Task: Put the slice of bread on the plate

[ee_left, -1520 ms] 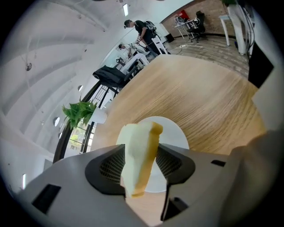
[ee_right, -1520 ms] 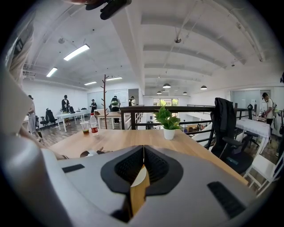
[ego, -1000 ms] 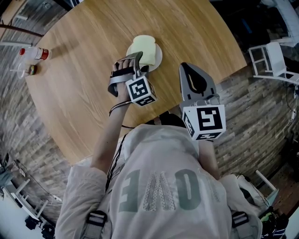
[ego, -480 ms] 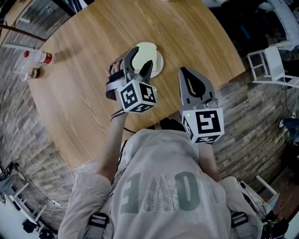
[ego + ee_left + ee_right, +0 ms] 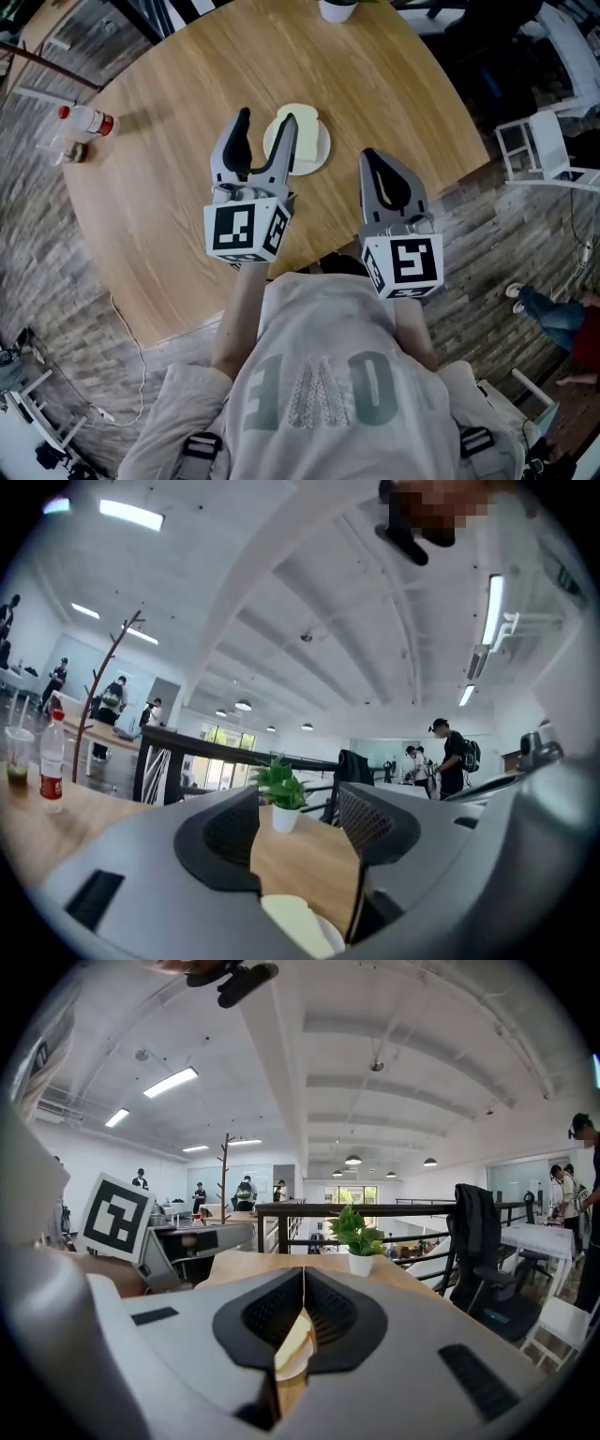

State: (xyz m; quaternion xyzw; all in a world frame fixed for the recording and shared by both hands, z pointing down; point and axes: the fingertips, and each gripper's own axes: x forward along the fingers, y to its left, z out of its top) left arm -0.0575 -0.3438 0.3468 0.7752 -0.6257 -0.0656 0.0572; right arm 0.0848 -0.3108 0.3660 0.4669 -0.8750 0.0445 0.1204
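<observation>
A pale slice of bread [image 5: 300, 133] lies on the small white plate [image 5: 322, 150] on the round wooden table [image 5: 169, 187]. My left gripper [image 5: 265, 131] hovers just short of the plate on its left side. Its jaws stand open with nothing between them. In the left gripper view the bread [image 5: 292, 922] and the plate [image 5: 330, 937] show low down between the open left gripper [image 5: 298, 806]. My right gripper [image 5: 368, 155] is held to the right of the plate, shut and empty. In the right gripper view the right gripper [image 5: 303, 1274] has its jaws pressed together.
A bottle with a red label [image 5: 86, 120] and a cup stand near the table's left edge. A small potted plant [image 5: 281, 794] stands at the far edge. A white chair [image 5: 539, 136] is off the table to the right. Wooden floor surrounds the table.
The left gripper was at the plate with the bread, opened there, then drew back toward the person and rose. The bread stays on the plate. The right gripper hardly moved.
</observation>
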